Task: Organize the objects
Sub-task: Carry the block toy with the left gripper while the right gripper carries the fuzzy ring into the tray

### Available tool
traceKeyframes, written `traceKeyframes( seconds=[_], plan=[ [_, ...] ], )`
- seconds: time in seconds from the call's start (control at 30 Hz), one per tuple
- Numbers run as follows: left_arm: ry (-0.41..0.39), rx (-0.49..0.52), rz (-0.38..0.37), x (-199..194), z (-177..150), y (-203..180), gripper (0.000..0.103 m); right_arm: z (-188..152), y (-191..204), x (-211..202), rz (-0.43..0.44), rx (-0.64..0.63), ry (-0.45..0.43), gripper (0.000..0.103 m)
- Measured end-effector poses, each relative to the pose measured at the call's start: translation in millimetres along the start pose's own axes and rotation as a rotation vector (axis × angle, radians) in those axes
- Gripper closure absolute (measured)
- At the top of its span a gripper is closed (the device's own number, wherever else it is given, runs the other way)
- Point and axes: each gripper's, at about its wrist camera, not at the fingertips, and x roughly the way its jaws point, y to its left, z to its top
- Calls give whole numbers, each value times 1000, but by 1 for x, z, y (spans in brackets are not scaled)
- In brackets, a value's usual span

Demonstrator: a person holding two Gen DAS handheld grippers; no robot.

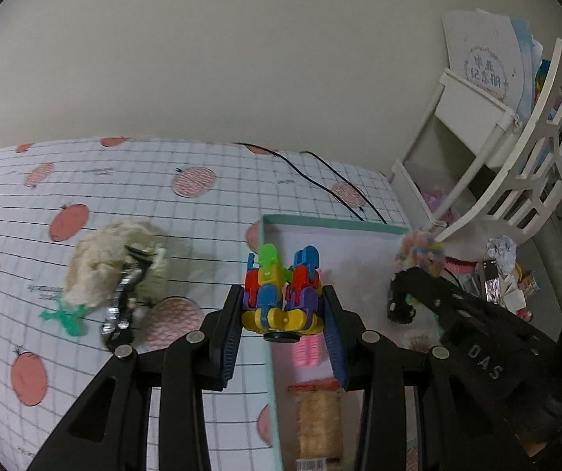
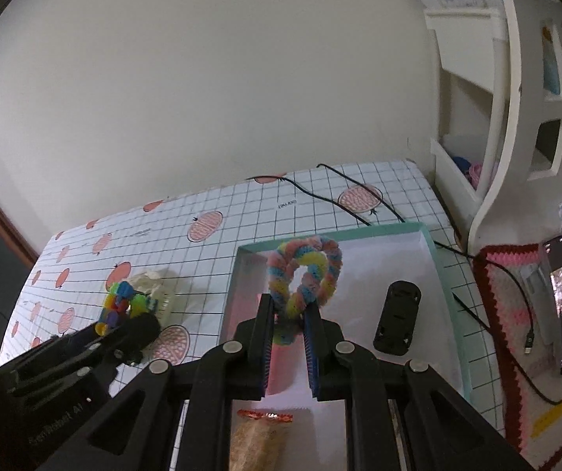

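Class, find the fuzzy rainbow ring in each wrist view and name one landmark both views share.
Left wrist view: rainbow ring at right of centre, above the box's far right corner.
Right wrist view: rainbow ring at centre, clamped in the right tool.
Shared landmark: the teal-rimmed box.

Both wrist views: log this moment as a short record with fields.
left gripper: shut on toy, a block of coloured plastic pieces, at the box's left wall
right gripper: shut on ring, a fuzzy rainbow loop, over the box
box: teal rim, white inside; holds black clip and snack packet
mat: grid with red fruit print
on mat: fluffy cream toy, green piece
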Motion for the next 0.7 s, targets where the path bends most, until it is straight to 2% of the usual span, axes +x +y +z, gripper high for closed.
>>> traceKeyframes(
  seconds=[0.23, 0.33, 0.7],
  plan=[
    [51, 31, -28, 35, -3, -11, 63, -1, -15, 30, -14, 32, 47, 87],
    [79, 29, -36, 49, -6, -10, 63, -5, -18, 42, -34, 9, 73, 87],
    [149, 33, -45, 78, -18, -11, 63, -21, -28, 63, -60, 1, 124, 87]
  ],
)
